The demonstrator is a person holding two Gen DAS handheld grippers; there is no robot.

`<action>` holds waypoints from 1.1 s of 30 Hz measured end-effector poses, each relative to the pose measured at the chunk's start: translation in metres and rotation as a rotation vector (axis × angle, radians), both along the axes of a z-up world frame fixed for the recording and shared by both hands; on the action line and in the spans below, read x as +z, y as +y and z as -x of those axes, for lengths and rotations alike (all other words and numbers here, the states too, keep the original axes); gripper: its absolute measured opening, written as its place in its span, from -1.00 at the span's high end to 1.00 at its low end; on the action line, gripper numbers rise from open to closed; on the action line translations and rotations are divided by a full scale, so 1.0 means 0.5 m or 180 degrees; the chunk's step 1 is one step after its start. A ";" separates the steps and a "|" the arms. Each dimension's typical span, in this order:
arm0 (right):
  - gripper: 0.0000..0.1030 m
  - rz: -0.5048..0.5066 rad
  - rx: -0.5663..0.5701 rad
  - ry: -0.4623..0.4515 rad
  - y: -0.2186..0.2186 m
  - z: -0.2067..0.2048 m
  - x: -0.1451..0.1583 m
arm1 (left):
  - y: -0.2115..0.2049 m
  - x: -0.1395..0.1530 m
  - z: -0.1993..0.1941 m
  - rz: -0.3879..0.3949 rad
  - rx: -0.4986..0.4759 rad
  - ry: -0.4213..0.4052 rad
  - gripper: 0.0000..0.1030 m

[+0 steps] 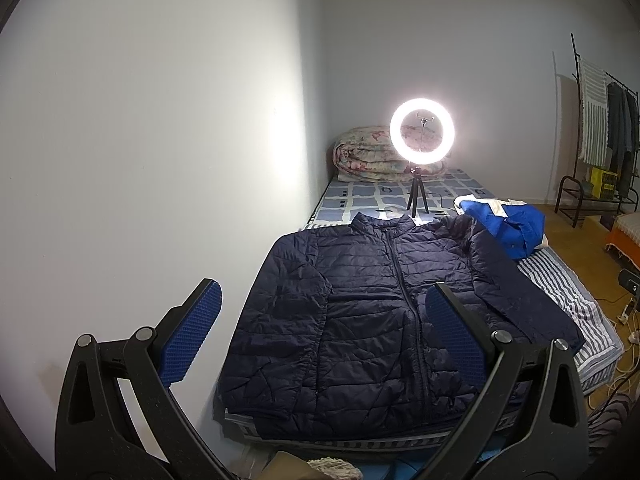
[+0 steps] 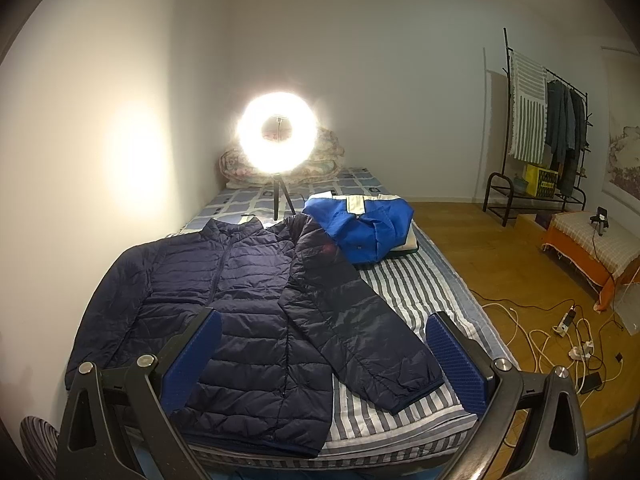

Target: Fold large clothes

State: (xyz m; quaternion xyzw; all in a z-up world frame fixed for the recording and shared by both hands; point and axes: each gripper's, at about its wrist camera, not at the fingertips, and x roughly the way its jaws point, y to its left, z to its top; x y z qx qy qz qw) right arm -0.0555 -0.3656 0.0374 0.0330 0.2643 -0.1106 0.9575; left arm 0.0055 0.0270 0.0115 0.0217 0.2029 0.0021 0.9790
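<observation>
bed (image 2: 404, 292) | on it: navy jacket (image 2: 240, 300), blue garment (image 2: 360, 228), ring light (image 2: 277, 140), quilt (image 1: 368, 156)

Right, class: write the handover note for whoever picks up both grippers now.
Left gripper: open, empty, above the jacket.
Right gripper: open, empty, above the sleeve nearer the floor side.
Navy puffer jacket: flat on the bed, front up, zipped, both sleeves out.
Blue garment: heaped beyond it.
Done: laid out.
Left: every fold.

Each hand-held gripper (image 1: 324, 320) (image 2: 324, 348) has black arms, silver screws, blue textured pads.
</observation>
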 end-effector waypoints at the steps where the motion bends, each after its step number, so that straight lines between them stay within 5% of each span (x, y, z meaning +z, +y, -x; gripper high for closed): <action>1: -0.99 -0.0001 0.0000 0.0002 0.000 -0.001 -0.002 | 0.001 -0.003 -0.001 -0.0001 0.0003 0.0001 -1.00; 33: -0.99 0.0035 -0.0056 0.0011 0.009 -0.006 -0.005 | 0.000 -0.029 -0.005 0.0009 0.0013 0.0021 -1.00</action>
